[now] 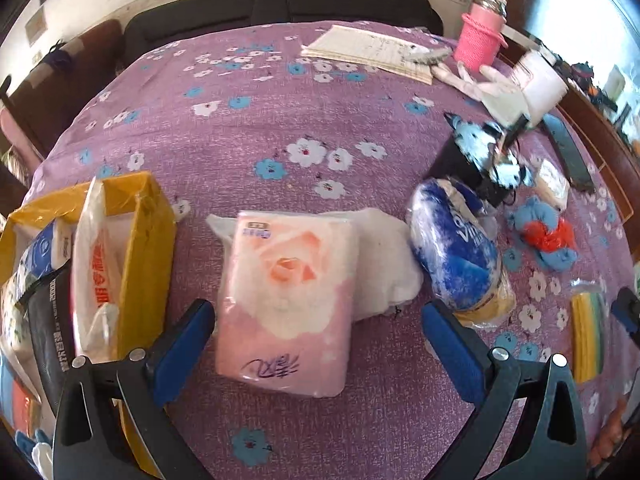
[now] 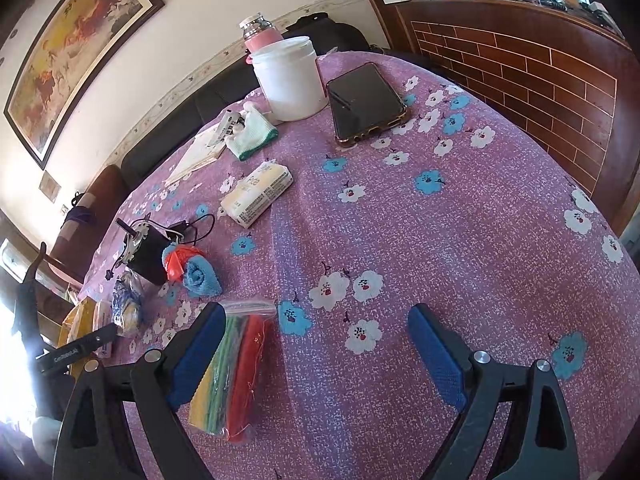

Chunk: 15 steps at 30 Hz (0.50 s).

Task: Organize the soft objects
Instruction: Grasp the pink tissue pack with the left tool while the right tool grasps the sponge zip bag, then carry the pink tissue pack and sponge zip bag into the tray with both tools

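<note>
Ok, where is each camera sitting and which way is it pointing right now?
Left wrist: on the left claw, looking forward and down over the flowered tablecloth at the pink tissue pack, between its open blue fingers; yellow box to the left.
Right wrist: on the right claw, facing across the table toward the phone and white tub; open blue fingers show.
Shared: the bag of coloured cloths, the blue-and-orange bundle, and the left claw itself.
</note>
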{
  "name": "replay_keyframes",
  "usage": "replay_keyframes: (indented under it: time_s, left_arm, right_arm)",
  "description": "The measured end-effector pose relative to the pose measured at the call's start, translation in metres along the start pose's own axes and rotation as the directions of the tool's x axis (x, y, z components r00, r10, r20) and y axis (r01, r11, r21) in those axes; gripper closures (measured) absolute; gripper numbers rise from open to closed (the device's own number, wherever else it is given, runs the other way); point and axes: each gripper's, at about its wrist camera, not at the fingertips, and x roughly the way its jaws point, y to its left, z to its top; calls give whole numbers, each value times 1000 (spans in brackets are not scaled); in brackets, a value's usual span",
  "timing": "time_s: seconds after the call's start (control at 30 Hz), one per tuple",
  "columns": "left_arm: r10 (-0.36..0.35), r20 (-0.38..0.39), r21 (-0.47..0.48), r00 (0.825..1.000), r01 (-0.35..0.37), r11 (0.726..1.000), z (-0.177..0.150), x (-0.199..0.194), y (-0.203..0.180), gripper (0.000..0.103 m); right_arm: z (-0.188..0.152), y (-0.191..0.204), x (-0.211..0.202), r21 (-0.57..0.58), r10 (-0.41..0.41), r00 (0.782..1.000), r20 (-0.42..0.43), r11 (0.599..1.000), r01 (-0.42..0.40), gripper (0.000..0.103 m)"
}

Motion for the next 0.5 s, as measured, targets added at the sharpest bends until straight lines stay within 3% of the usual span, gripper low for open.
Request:
replay_keyframes:
  time_s: [0.03, 0.07, 0.1, 0.3, 0.4, 0.5]
  left_arm:
    - [12, 7, 13, 1000, -12, 1000, -1, 0, -3, 7]
    - [31, 19, 25, 999, -31, 999, -2, -3, -4, 22]
    - [30, 22, 36, 999, -30, 999, -3, -4, -5, 51]
    - [-49, 35, 28, 998, 48, 998, -9, -20, -5, 54]
    - [-87, 44, 20, 995, 86, 996, -17, -33, -4, 54]
    - [-127, 66, 20, 990, 126, 992, -27, -53, -6, 54]
  right_arm:
    - [0, 0, 0, 1, 4, 1000, -1, 1000, -4, 8]
    - [0, 0, 0, 2, 9, 1000, -1, 1000, -9, 8]
    - [1, -1, 0, 5, 17, 1000, -1, 1000, -17, 8]
    - [2, -1, -8, 20, 58, 998, 26, 998, -58, 8]
    - [-1, 15, -17, -41, 32, 999, 39, 999, -30, 8]
    - [-10, 42, -13, -132, 31, 999, -24, 991, -34, 8]
